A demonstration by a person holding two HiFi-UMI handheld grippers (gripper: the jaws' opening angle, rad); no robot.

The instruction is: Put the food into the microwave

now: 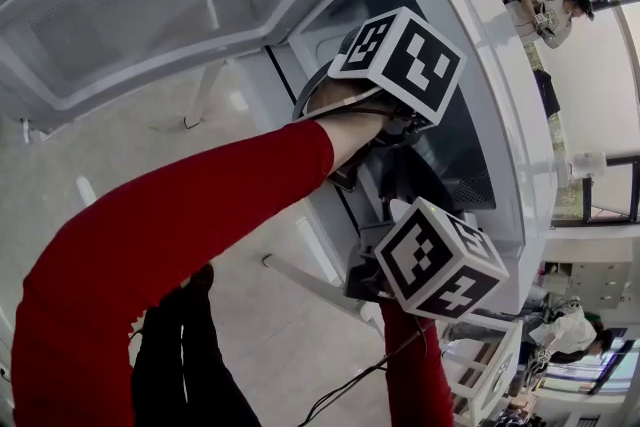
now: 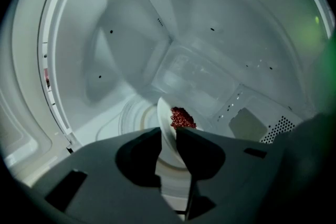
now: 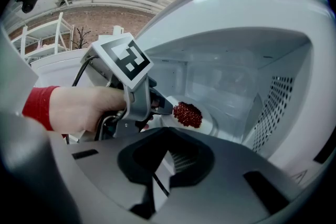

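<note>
Two tools are in play, but only the left tool (image 2: 169,131) is at the plate (image 3: 209,124). It reaches through the opening of the microwave (image 3: 273,107). Its jaws stand a little apart, with the plate's near rim between them. The pads do not look to be pressing on that rim, so I judge the hold as slack or given up.

The plate carries a small heap of red food (image 3: 187,114). In the right gripper view it lies flat on the cavity floor, over the turntable (image 2: 134,115) and towards the back wall. From the left tool, the plate and food lie straight ahead along the line of the jaws, with the food just past the tips. The plate looks slanted in the left gripper view, but that seems to come from the tool's own tilt.

The right tool (image 3: 167,131) hangs outside the opening, behind the left one and well apart from the plate. Its tips are together with nothing between them.

The food already seems to be inside. My judgement is that the next move belongs to the left tool: widen the jaws clear of the rim, then back straight out along the line it points, without lifting or dragging the plate. The door (image 1: 150,5) stands swung open, and the idle right tool looks free to close it.
</note>
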